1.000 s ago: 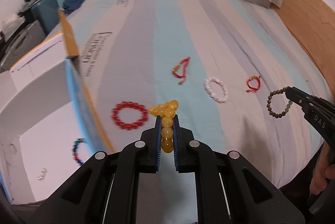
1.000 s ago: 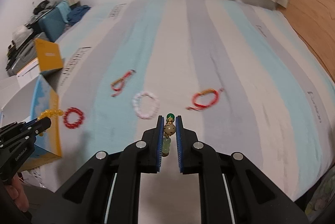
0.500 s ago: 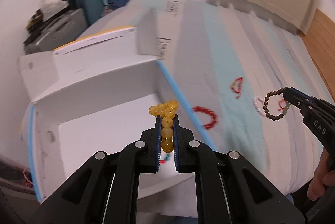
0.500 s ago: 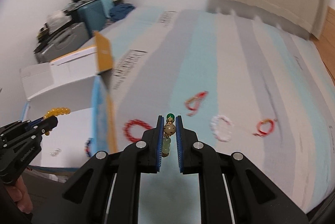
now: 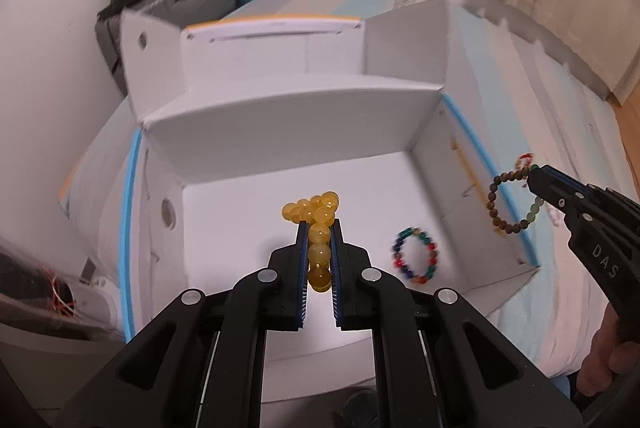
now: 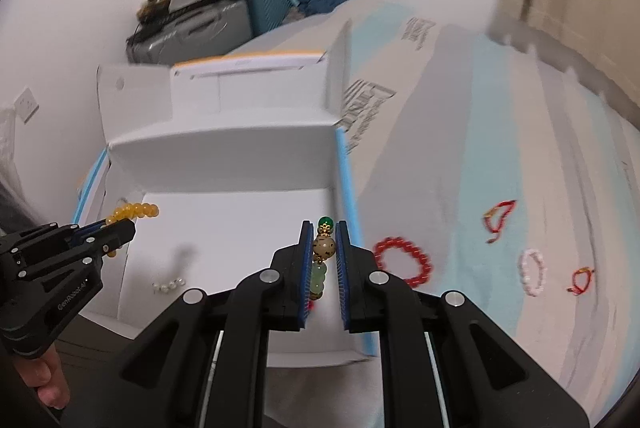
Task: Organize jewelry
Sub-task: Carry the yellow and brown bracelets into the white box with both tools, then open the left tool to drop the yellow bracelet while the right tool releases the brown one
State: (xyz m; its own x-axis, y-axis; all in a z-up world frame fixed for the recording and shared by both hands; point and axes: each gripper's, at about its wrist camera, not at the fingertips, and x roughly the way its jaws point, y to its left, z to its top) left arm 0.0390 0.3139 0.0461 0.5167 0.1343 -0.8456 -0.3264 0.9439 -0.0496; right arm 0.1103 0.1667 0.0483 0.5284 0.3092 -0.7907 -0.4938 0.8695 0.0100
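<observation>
Jewelry here is a set of beaded bracelets, some on the bed and some in or over an open white cardboard box with blue edge tape (image 5: 472, 132) at the bed's left edge; over the box floor the left gripper (image 5: 319, 228) is clamped on a yellow amber-like bead bracelet (image 5: 316, 212), whose loose beads bunch past the fingertips; on the box floor to its right lies a multicoloured bead bracelet (image 5: 416, 255); in the right wrist view a few small clear beads (image 6: 168, 285) lie near the box's front left; further right, the right gripper (image 6: 324, 228) is closed on a brown wooden-bead bracelet with pale green beads (image 5: 512, 200), hanging over the box's right wall; beyond that wall, on the striped blue, grey and cream bedsheet (image 6: 480, 132), lie a red round-bead bracelet (image 6: 404, 260) just beside the box, then a red cord bracelet (image 6: 498, 220), a pale pink bead bracelet (image 6: 533, 272) and a small red cord bracelet (image 6: 581, 280), all apart from one another.
</observation>
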